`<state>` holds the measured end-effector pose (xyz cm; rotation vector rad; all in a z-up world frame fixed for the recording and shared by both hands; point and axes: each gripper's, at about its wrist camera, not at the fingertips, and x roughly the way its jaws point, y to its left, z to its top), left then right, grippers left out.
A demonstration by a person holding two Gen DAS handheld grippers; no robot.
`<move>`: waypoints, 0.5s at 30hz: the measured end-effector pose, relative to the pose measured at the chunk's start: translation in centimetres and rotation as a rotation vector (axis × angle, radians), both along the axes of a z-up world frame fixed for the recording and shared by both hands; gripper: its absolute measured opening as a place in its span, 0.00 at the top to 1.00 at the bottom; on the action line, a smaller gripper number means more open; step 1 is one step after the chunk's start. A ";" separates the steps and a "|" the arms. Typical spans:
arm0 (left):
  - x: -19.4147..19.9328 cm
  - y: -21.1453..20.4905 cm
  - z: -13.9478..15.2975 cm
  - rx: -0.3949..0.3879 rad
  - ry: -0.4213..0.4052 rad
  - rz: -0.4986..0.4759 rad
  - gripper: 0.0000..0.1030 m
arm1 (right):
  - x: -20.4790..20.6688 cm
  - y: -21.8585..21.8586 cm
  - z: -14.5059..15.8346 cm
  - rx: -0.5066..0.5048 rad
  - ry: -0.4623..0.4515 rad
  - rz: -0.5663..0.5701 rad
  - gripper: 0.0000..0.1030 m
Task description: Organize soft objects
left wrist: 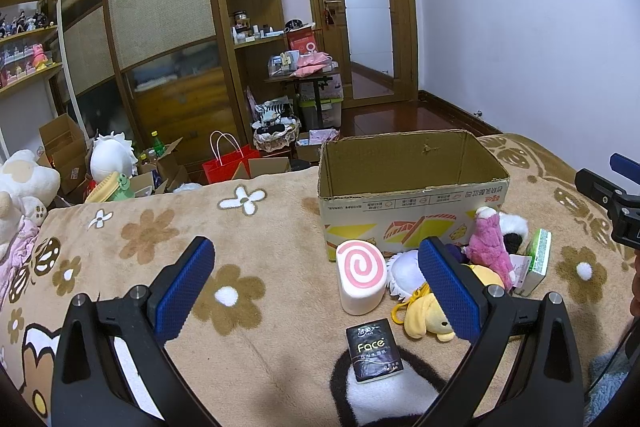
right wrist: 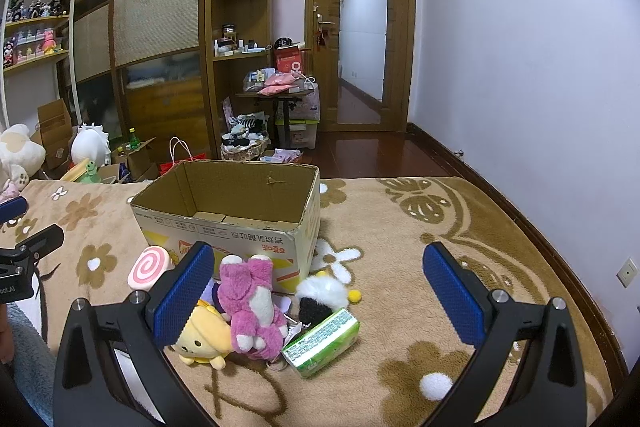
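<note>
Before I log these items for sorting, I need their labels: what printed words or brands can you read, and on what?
"Face": on the black tissue pack; the smaller lines beneath are too small to read.
Cardboard box: red and black characters printed upside down on its front, not readable with confidence.
Green tissue pack: fine print, too small to read.
Left gripper's body, seen from the right wrist view: white letters partly cut off at the frame edge, unreadable.

The right gripper (right wrist: 316, 291) hangs wide open over a pink plush (right wrist: 250, 307) and green tissue pack (right wrist: 322, 343) before the cardboard box (right wrist: 228, 223).
</note>
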<state>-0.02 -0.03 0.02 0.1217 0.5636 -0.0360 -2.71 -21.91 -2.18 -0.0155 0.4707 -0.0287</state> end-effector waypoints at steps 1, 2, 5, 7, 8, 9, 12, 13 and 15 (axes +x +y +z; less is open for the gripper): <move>0.0 0.0 0.0 0.000 0.000 0.000 0.02 | 0.0 0.0 0.0 0.001 0.001 0.000 0.00; 0.0 0.0 0.0 0.000 0.000 -0.001 0.02 | 0.1 0.0 0.0 0.001 0.002 -0.001 0.00; 0.0 0.0 0.0 0.000 0.000 -0.001 0.02 | -0.3 -0.1 0.2 0.002 0.003 0.000 0.00; 0.0 0.0 0.0 0.000 0.000 0.001 0.02 | -0.2 0.0 0.1 0.000 0.001 0.000 0.00; 0.0 0.0 0.0 0.000 0.000 0.000 0.02 | -0.3 0.0 0.2 -0.001 0.001 -0.001 0.00; 0.0 0.0 0.0 0.000 0.000 0.000 0.02 | -0.3 -0.1 0.2 -0.001 0.000 0.000 0.00; 0.0 0.0 0.0 0.000 0.000 0.000 0.02 | -0.3 -0.1 0.3 -0.001 0.001 -0.001 0.00; 0.0 0.0 0.0 0.001 0.001 0.000 0.02 | -0.3 -0.1 0.2 -0.001 0.000 -0.002 0.00; 0.0 0.0 0.0 0.000 0.001 0.000 0.02 | -0.3 -0.1 0.2 0.001 0.003 -0.002 0.00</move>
